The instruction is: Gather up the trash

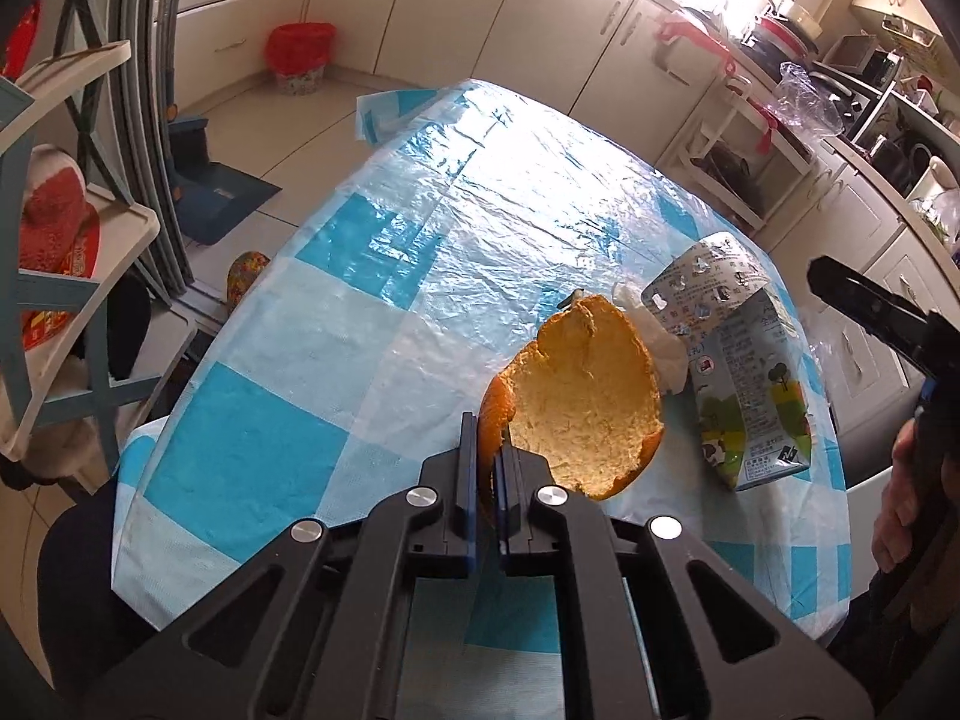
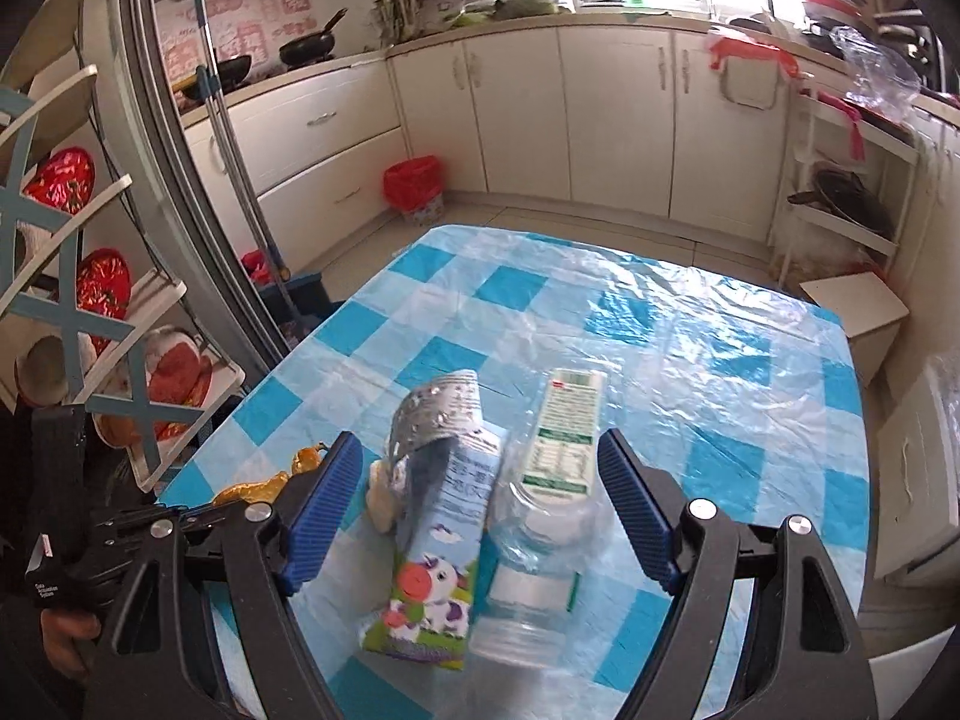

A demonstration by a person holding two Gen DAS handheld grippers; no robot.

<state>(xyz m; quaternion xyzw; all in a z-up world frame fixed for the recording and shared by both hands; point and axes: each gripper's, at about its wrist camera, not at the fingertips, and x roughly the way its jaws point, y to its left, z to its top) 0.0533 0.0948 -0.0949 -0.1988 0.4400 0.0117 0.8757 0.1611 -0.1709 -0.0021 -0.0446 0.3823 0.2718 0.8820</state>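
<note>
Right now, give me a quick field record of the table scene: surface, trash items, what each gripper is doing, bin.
surface: table under a blue-and-white checked plastic cloth
left gripper: jaws shut on a large orange peel piece
right gripper: jaws open, holding nothing
below right gripper: cartoon-cow milk carton, lying beside a clear plastic bottle with a green-and-white label
on carton: curled silver pill blister sheet
bin: small bin with a red bag on the floor by the cabinets

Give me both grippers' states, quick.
Left gripper: shut on the orange peel.
Right gripper: open, holding nothing.
</note>
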